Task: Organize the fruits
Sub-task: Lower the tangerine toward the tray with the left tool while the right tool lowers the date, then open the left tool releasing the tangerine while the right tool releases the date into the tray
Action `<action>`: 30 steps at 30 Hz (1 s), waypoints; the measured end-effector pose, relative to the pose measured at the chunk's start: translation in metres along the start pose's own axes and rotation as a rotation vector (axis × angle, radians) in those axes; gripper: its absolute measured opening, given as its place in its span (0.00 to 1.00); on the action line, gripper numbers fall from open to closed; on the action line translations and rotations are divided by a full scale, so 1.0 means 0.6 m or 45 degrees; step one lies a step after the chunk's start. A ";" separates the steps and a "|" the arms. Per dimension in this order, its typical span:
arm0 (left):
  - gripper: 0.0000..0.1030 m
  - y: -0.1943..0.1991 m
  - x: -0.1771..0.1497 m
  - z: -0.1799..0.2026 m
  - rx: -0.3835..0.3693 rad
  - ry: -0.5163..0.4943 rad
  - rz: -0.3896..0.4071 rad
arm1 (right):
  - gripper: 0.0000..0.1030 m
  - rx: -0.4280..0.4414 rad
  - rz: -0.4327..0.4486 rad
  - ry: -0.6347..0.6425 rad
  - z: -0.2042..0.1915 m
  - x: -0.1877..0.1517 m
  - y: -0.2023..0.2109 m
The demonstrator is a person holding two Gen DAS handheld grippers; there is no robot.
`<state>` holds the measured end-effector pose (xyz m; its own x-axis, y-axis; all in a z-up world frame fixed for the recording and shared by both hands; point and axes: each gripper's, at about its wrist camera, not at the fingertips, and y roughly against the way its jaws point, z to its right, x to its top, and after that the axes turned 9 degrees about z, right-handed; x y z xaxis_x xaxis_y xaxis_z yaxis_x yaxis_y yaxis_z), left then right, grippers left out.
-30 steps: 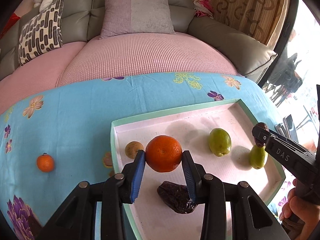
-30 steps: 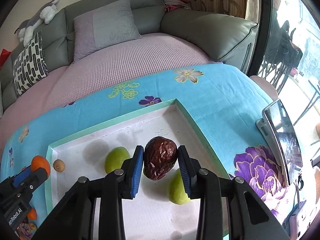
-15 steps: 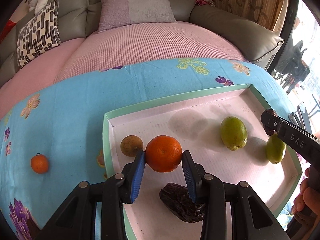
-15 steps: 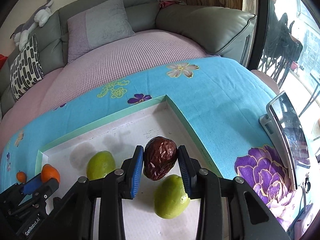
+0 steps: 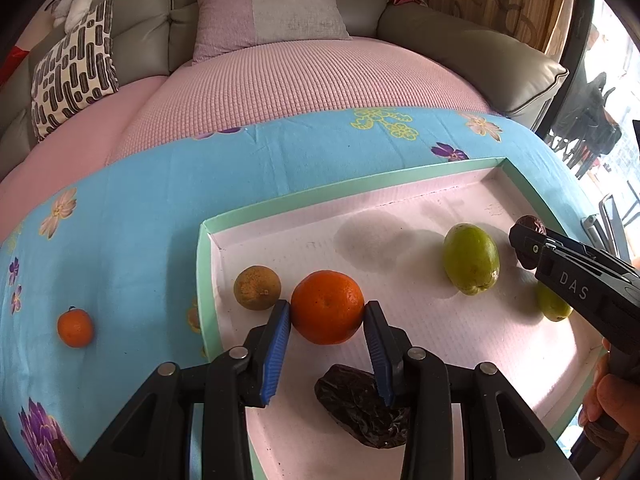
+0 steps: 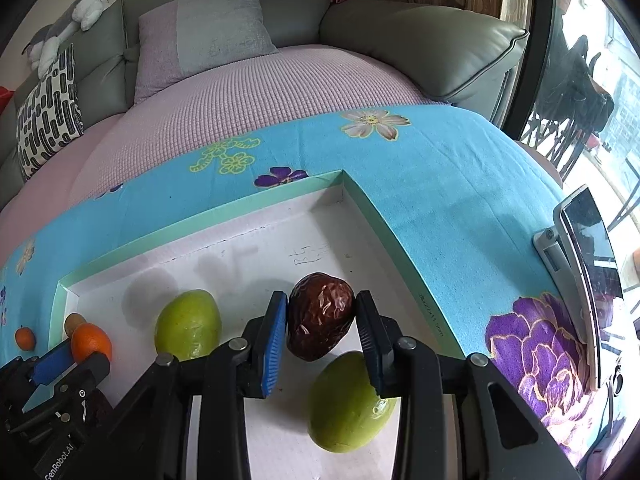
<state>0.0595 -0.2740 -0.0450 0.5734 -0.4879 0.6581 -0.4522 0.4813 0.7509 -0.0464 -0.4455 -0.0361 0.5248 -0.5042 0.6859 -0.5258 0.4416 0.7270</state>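
I have brought both my grippers lower over the tray [image 5: 208,280], the orange [image 5: 327,306] and date [image 6: 320,316] nearer its floor.

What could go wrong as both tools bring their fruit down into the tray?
The round orange, pinched only at its sides by the left tool, may roll once released and knock the small brown fruit beside it. The glossy brown date in the right tool hangs over a green oval fruit; dropped there, it could bounce off.
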 end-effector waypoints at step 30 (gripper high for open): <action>0.41 0.001 0.005 -0.007 -0.040 0.042 -0.020 | 0.36 -0.038 -0.017 0.082 -0.019 0.001 -0.004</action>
<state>0.0638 -0.2724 -0.0427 0.6026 -0.4714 0.6439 -0.4220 0.4966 0.7585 -0.0372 -0.4381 -0.0371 0.5738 -0.4620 0.6762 -0.4990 0.4575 0.7360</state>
